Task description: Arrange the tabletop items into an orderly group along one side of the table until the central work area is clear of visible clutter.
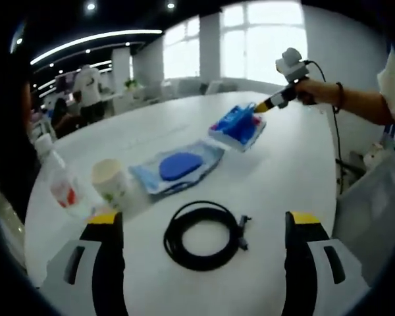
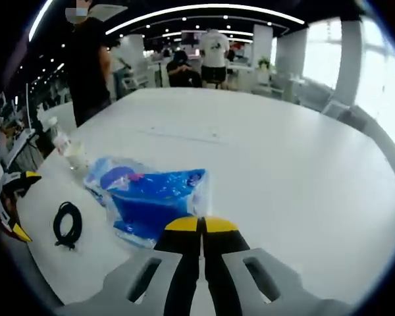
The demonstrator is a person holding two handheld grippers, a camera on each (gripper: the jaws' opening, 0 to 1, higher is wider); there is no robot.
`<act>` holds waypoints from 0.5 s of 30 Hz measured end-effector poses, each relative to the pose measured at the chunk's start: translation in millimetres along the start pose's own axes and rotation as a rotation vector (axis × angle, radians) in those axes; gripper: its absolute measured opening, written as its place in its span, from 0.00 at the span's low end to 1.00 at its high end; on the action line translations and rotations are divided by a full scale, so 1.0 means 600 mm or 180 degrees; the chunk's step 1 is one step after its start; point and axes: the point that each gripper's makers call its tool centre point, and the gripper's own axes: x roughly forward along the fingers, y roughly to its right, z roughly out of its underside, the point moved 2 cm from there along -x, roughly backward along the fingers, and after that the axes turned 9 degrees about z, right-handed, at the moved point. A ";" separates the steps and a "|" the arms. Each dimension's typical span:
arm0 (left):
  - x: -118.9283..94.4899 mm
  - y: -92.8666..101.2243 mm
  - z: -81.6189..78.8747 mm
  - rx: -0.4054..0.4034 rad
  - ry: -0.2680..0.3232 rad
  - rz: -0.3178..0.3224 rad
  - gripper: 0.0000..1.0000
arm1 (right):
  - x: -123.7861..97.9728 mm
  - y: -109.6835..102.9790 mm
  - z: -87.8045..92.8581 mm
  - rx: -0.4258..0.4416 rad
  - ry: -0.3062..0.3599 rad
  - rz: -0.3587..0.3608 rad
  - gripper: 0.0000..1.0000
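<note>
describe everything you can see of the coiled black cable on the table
The coiled black cable lies flat on the white round table, wound into a neat ring of several loops with a bare centre. It looks like thin matte rubber cord. A small dark plug end sticks out on one side. Seen from the left gripper view, it sits between that hand-held gripper's open jaws, untouched, apart from the blue plastic packet with a dark blue oval beyond it. In the right gripper view it appears small.
</note>
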 end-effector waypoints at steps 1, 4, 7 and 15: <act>0.000 0.000 0.000 0.0006 -0.0005 -0.0005 0.99 | 0.003 0.003 0.001 0.0001 -0.0010 0.0003 0.01; 0.001 0.000 0.002 -0.0009 -0.0001 0.0000 0.99 | 0.015 0.018 0.005 0.0077 -0.0052 -0.0010 0.01; 0.004 -0.001 0.006 -0.0018 -0.0021 0.0006 0.99 | 0.024 0.031 0.005 0.0104 -0.0068 0.0002 0.01; 0.013 0.003 0.012 0.0012 -0.0094 0.0023 0.99 | 0.050 0.082 0.002 0.0078 -0.0041 0.0119 0.01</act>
